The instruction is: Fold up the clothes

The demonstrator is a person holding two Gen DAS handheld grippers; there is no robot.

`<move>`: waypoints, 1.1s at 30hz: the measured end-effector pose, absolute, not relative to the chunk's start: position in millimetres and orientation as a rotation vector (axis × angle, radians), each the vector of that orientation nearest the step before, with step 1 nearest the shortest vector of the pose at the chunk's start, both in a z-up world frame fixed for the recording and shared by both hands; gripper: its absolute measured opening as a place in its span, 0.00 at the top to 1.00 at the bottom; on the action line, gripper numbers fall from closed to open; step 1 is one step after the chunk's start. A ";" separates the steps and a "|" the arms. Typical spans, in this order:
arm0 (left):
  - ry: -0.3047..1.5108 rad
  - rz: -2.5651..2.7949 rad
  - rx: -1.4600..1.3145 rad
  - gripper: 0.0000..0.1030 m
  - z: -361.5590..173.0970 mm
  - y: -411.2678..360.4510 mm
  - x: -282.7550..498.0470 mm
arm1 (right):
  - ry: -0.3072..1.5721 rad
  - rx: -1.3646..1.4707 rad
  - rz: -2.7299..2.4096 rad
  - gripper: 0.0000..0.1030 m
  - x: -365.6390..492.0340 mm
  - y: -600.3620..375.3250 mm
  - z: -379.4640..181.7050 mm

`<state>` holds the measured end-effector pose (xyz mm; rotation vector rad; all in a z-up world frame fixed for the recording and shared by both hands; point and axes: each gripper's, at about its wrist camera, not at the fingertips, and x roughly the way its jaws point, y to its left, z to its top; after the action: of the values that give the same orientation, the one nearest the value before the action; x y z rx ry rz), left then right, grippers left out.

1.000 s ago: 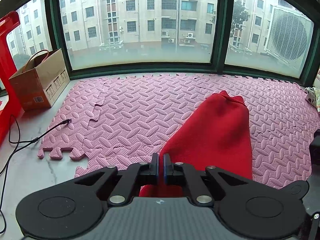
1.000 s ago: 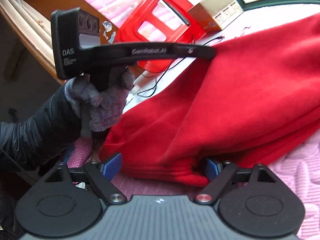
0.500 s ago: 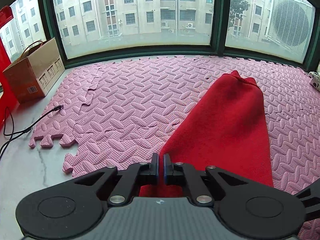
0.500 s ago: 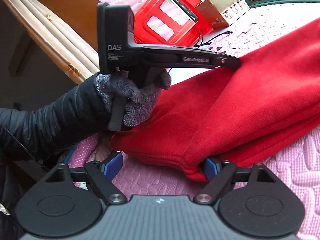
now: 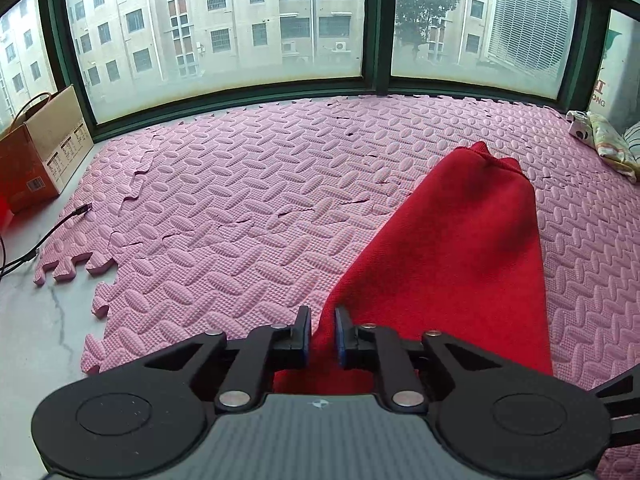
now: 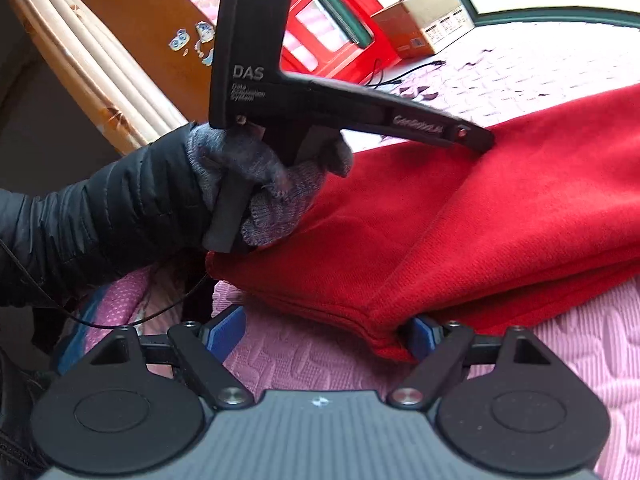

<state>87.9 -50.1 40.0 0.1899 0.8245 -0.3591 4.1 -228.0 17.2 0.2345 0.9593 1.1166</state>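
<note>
left gripper [image 5: 322,330]: jaws have just been opening, narrow gap now; red cloth sits between the pads, which no longer look pressed on it.
right gripper [image 6: 324,330]: jaws wide; folded hem of the cloth lies between them, near the right pad, no squeeze seen.
red garment [image 5: 452,256]: lies on the pink foam mat [image 5: 240,200], a long strip running from the left gripper away toward the window [image 5: 224,24]; far end bunched into two small peaks.
garment edges: in the right wrist view the garment [image 6: 500,208] shows stacked folded layers, the near edge thick and rounded, resting on the mat.
left hand [image 6: 272,184]: gloved, wrapped round the left gripper's handle, just above the cloth; dark padded sleeve [image 6: 92,216] behind it.
mat edge: jigsaw teeth on the left side, then bare marble floor [image 5: 36,320].
open room: wide bare mat left of the garment and beyond it up to the window sill.
clutter at left: cardboard box [image 5: 44,148] and black cable [image 5: 44,236] on the floor, well apart from the cloth.
clutter at right: bundle of patterned fabric [image 5: 604,144] at the mat's far right corner.
red stool [image 6: 332,28]: behind the left gripper, beside the box.
</note>
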 end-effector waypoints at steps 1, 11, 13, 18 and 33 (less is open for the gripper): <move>0.819 -0.355 0.187 0.85 41.7 -48.0 83.5 | 0.967 0.248 1.091 0.18 2.8 -233.2 19.4; 0.803 -0.379 0.134 0.82 48.3 -34.0 70.0 | 0.818 0.418 0.544 0.25 56.1 -341.7 48.9; 0.805 -0.391 0.142 0.76 46.9 -37.2 71.1 | 0.807 0.478 0.448 0.31 73.3 -358.0 45.3; 0.827 -0.401 0.162 0.92 41.4 -41.1 75.0 | 0.824 0.651 0.315 0.39 107.4 -386.1 15.8; 0.738 -0.382 0.115 0.95 71.0 -28.8 62.2 | 0.718 0.775 0.291 0.89 108.3 -400.9 21.7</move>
<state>62.2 -28.8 71.0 0.1147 0.7377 -0.3823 108.3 -400.9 21.7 0.7750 0.7184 0.2906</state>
